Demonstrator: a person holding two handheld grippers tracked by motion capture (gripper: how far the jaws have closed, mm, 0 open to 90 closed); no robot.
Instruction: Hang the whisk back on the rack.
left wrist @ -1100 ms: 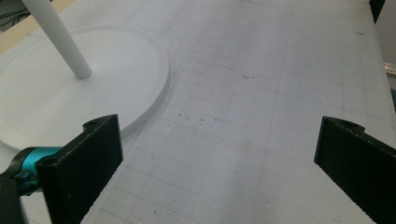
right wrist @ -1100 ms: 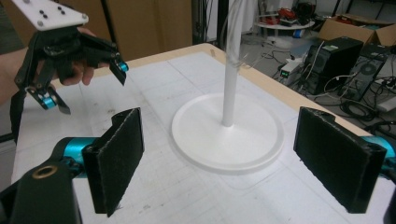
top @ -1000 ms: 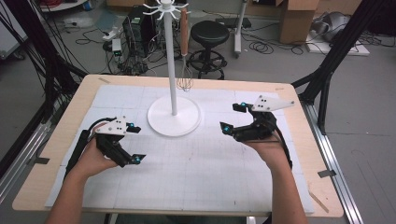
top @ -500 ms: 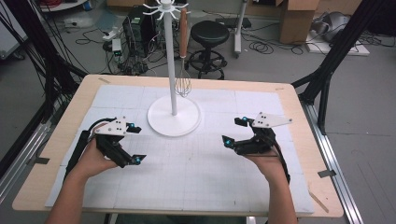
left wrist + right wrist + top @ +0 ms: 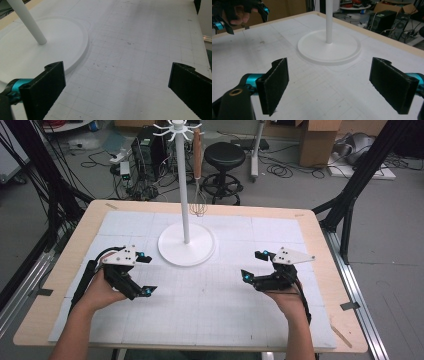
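Note:
A white stand rises from the gridded mat, its round base (image 5: 186, 251) at the middle back and hooks at the top of its pole (image 5: 182, 195). A wire whisk (image 5: 198, 205) with a wooden handle hangs from one hook. My left gripper (image 5: 148, 274) rests low on the mat, left of the base, open and empty. My right gripper (image 5: 253, 265) is right of the base, also open and empty. In the left gripper view the jaws (image 5: 117, 85) stand wide apart with the base (image 5: 50, 47) at the left. The right gripper view has its jaws (image 5: 329, 82) framing the base (image 5: 329, 50).
The white mat (image 5: 210, 320) covers a wooden table (image 5: 55, 320). Behind the table stand a black stool (image 5: 225, 155), a computer tower (image 5: 145, 150) and loose cables. Black frame posts (image 5: 350, 205) flank the table. My left gripper (image 5: 239, 12) appears far off in the right gripper view.
My right gripper has come down and back toward the near side of the table. The left gripper, the stand and the whisk have stayed put.

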